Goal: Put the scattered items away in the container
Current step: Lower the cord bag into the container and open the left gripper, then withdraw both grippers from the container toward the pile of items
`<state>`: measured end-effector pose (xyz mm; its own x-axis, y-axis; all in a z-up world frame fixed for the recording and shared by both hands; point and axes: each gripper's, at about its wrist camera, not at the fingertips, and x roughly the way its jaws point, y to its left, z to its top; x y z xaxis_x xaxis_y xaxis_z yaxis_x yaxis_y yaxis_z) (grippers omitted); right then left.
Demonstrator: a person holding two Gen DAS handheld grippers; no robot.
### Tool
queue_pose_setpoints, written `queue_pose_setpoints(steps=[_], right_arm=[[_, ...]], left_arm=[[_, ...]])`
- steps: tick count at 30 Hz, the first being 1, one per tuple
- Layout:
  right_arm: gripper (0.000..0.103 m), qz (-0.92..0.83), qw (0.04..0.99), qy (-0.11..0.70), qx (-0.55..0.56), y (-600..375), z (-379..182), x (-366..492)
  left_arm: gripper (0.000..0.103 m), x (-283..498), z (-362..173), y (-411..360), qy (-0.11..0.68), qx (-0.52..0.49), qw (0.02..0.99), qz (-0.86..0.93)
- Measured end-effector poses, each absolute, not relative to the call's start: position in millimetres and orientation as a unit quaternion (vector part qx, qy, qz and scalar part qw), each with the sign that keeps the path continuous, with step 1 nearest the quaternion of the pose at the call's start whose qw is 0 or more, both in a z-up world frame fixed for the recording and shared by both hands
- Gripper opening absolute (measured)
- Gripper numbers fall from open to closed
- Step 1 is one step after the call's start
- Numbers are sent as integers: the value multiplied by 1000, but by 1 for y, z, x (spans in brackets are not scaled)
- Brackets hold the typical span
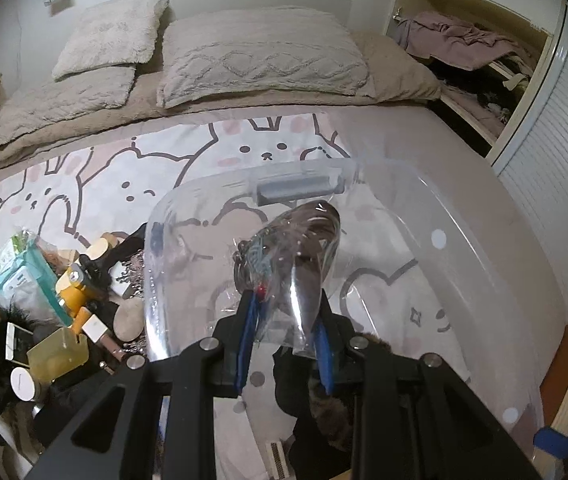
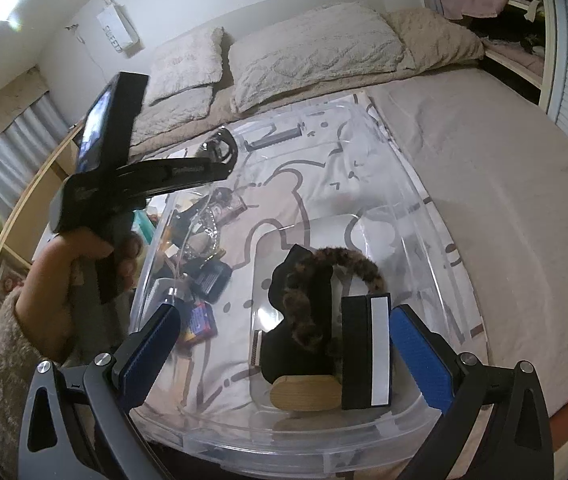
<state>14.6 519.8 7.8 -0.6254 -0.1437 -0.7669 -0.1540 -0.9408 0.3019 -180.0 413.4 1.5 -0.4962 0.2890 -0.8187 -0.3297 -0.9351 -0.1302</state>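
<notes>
A clear plastic bin (image 1: pixel 439 216) sits on the bed. My left gripper (image 1: pixel 285 312) is shut on a clear plastic packet (image 1: pixel 287 248) of dark hair ties and holds it above the bin. In the right wrist view the bin (image 2: pixel 415 184) holds a black and leopard-fur item (image 2: pixel 303 292), a black and white box (image 2: pixel 365 348) and a wooden piece (image 2: pixel 303 392). My right gripper (image 2: pixel 284 320) is open and empty above the bin's near end. The left gripper's body (image 2: pixel 144 176) shows at the bin's left.
A heap of scattered items (image 1: pixel 52 312) lies left of the bin: teal packets, a yellow bottle, a round stone, boxes. Pillows (image 1: pixel 260 56) lie at the head of the bed. An open wardrobe (image 1: pixel 479 52) stands at the far right.
</notes>
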Motion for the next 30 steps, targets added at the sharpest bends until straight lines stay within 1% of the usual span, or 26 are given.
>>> queue_pose_setpoints(steps=[14, 16, 17, 18, 20, 30], right_arm=[[103, 883, -8, 186, -430, 527, 4, 11], [103, 882, -8, 187, -432, 527, 3, 10], [103, 883, -9, 187, -431, 526, 3, 10], [103, 883, -11, 186, -430, 526, 3, 10], [103, 884, -13, 185, -429, 524, 5, 11], [103, 889, -25, 170, -425, 515, 8, 11]], left_arm=[[27, -206, -11, 423, 22, -481, 158, 862], [47, -205, -8, 422, 14, -470, 163, 867], [77, -204, -5, 421, 12, -459, 166, 873], [102, -202, -2, 420, 13, -446, 163, 880], [103, -199, 4, 418, 20, -423, 157, 892], [103, -195, 10, 407, 19, -419, 149, 895]])
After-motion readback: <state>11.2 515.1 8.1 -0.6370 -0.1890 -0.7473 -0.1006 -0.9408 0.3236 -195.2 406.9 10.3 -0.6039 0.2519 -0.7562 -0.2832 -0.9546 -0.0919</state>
